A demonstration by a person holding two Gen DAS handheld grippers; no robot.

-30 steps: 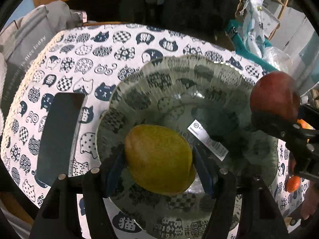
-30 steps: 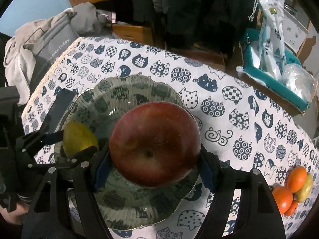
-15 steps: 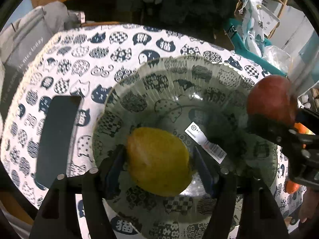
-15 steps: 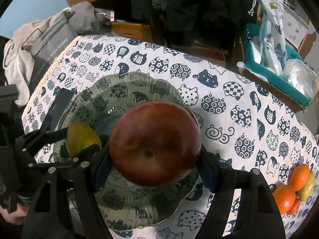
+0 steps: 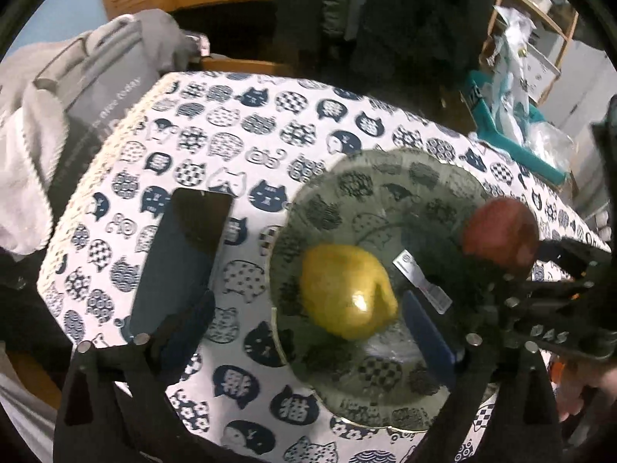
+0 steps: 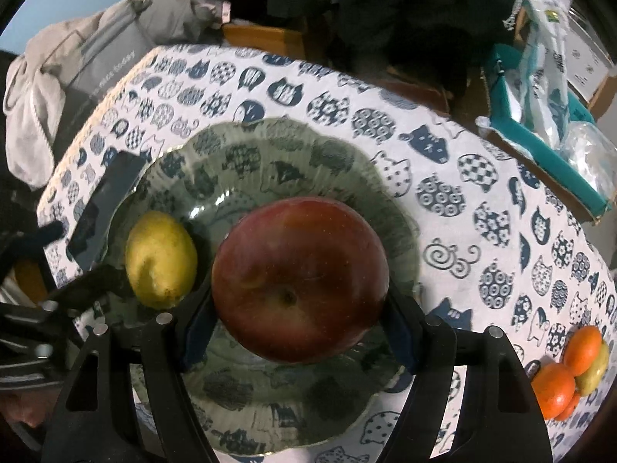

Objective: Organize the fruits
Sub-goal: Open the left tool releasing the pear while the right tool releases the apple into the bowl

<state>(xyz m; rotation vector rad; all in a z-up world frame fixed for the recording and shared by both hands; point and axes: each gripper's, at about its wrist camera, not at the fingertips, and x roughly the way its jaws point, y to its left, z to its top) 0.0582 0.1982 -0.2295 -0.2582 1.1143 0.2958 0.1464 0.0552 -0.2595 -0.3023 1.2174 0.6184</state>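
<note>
A yellow fruit (image 5: 347, 293) lies inside the clear glass bowl (image 5: 385, 162) on the cat-print tablecloth. My left gripper (image 5: 310, 324) hovers above it with its jaws opening wide; the fruit sits between the blue pads (image 5: 428, 332) untouched. My right gripper (image 6: 300, 320) is shut on a large red apple (image 6: 300, 285), held over the middle of the bowl (image 6: 347, 146). In the right wrist view the yellow fruit (image 6: 160, 258) rests at the bowl's left side. In the left wrist view the apple (image 5: 501, 231) shows at the right.
A dark phone (image 5: 181, 262) lies flat just left of the bowl. Grey clothing and a bag (image 5: 77, 96) hang off the table's far left corner. A teal tray with plastic bags (image 5: 513, 131) stands beyond the right edge. Oranges and a yellow-green fruit (image 6: 578, 370) cluster at the table's right.
My left gripper's jaws spread off the yellow fruit, which stays in the bowl, and the gripper rose and drifted left. The right gripper keeps the apple in place.
</note>
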